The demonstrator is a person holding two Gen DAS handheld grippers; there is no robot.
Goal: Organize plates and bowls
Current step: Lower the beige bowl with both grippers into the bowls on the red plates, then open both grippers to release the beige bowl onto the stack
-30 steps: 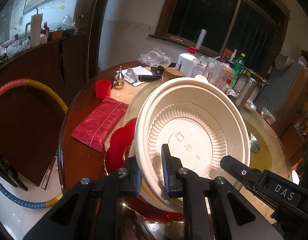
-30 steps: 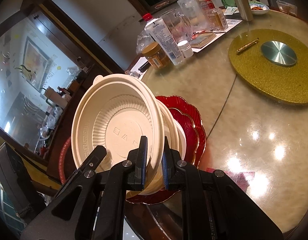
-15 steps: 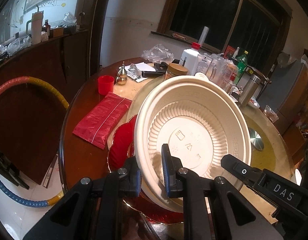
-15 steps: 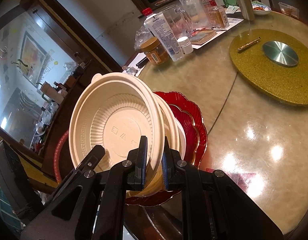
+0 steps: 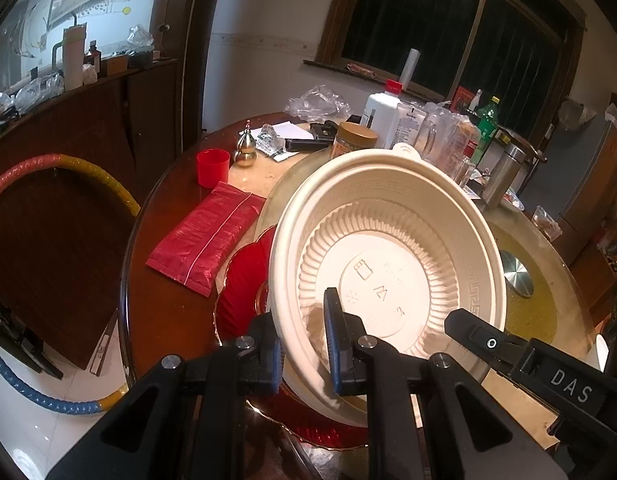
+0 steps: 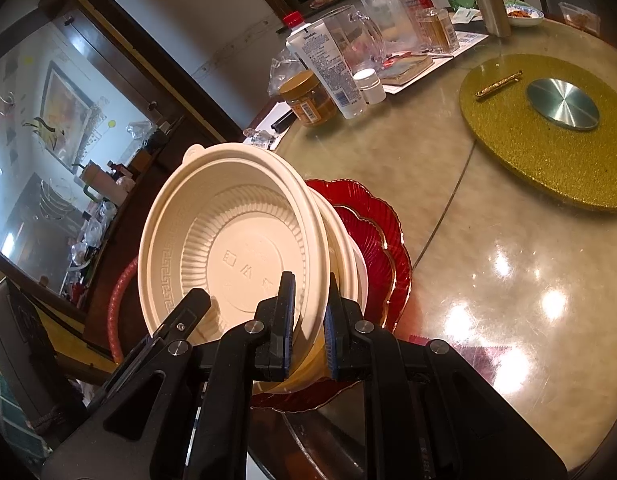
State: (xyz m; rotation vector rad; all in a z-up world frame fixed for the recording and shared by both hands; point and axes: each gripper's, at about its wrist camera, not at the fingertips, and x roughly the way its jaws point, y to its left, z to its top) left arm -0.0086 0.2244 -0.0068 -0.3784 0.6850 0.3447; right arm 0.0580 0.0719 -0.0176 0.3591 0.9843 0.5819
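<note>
Left wrist view: cream bowl point(image 5: 388, 264) hides most of the red plates point(image 5: 244, 288); left gripper point(image 5: 304, 344) and right gripper point(image 6: 308, 316) each clamp its rim. Red packet point(image 5: 206, 240) lies beside on the worktop point(image 5: 168, 320).

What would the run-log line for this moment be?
left gripper: shut on cream bowl rim | right gripper: shut on same rim | bowl tilted over red plates | table: cluttered
</note>
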